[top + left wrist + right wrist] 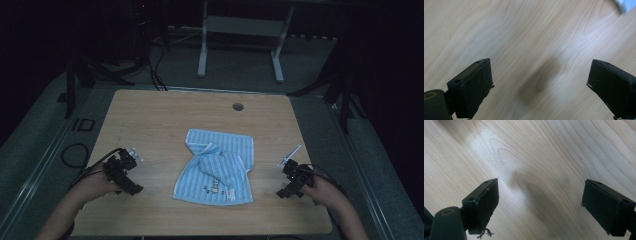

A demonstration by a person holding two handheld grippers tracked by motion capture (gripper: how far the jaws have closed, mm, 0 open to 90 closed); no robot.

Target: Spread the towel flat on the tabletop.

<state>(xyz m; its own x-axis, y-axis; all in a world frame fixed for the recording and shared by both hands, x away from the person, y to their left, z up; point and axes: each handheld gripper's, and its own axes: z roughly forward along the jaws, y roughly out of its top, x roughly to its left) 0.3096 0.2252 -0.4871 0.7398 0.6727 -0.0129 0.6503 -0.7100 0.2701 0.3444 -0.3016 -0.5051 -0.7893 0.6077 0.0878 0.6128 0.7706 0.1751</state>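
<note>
A light blue striped towel point(216, 167) lies crumpled and partly folded in the middle of the wooden table point(150, 120). My left gripper point(131, 190) rests low at the table's left front, well left of the towel, jaws wide open over bare wood point(541, 82). A corner of the towel point(627, 5) peeks in at the top right of the left gripper view. My right gripper point(284, 194) sits at the right front, right of the towel, also open over bare wood point(540, 202). Nothing lies between either pair of jaws.
A round cable hole point(238, 106) is near the table's far edge. Beyond the table stands a white frame point(240, 35) on the dark floor, with cables point(155, 70) at the far left. A black cable loop point(75, 155) lies left of the table.
</note>
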